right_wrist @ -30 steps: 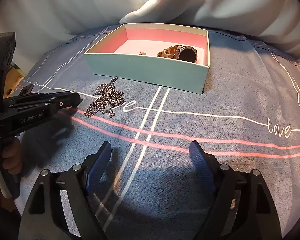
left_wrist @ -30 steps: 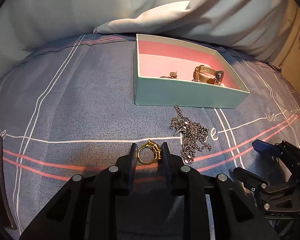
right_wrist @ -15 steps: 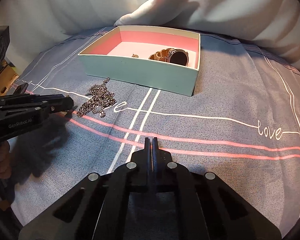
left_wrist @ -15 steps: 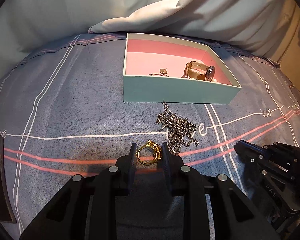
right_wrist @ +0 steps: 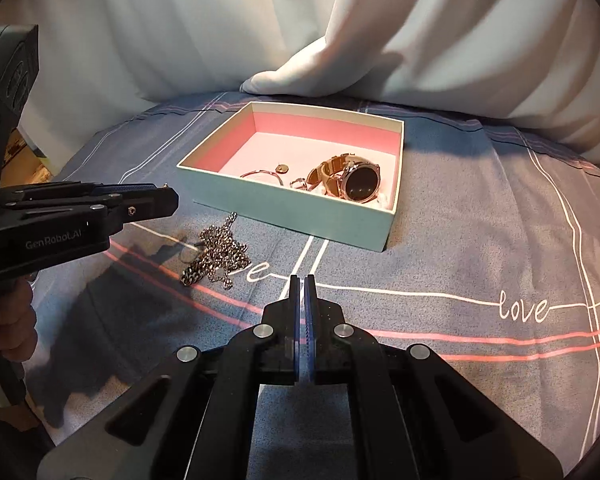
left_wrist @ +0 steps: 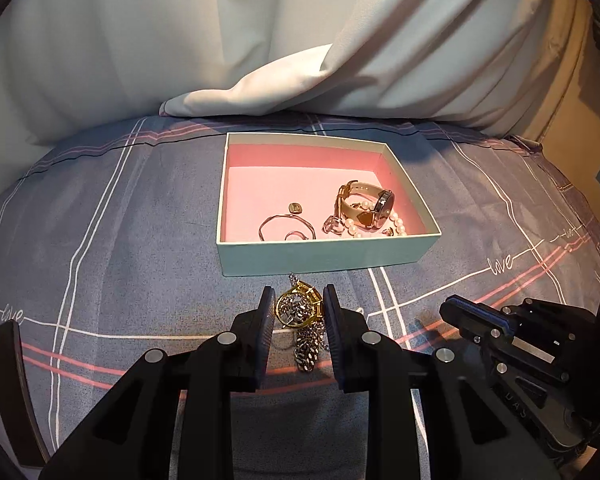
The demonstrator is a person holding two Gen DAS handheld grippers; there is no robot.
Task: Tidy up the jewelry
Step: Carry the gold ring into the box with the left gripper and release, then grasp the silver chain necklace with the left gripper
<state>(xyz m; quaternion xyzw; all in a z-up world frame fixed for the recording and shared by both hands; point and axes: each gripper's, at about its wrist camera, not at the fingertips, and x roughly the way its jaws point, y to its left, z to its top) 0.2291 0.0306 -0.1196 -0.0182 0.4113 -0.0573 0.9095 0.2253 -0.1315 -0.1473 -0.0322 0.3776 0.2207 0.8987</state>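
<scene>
I am holding a gold ring (left_wrist: pixel 299 307) pinched in my left gripper (left_wrist: pixel 298 312) above the silver chain (right_wrist: pixel 216 254) on the bedspread (right_wrist: pixel 460 240), my right gripper (right_wrist: pixel 304 280) closed empty, while the box (left_wrist: pixel 328 254) is already keeping watch (right_wrist: pixel 354 180), bangle (left_wrist: pixel 286 226) and pearls (left_wrist: pixel 396 222).

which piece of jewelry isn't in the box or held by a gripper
The silver chain necklace, heaped on the bedspread in front of the box. The gold ring is pinched in the left gripper; the rest lie inside.

A bedroom at home, by the look of it. The work surface is a bed with a grey-blue sheet (right_wrist: pixel 480 240) (white and pink stripes, "love" lettering), white bedding (left_wrist: pixel 260 60) heaped behind.
</scene>
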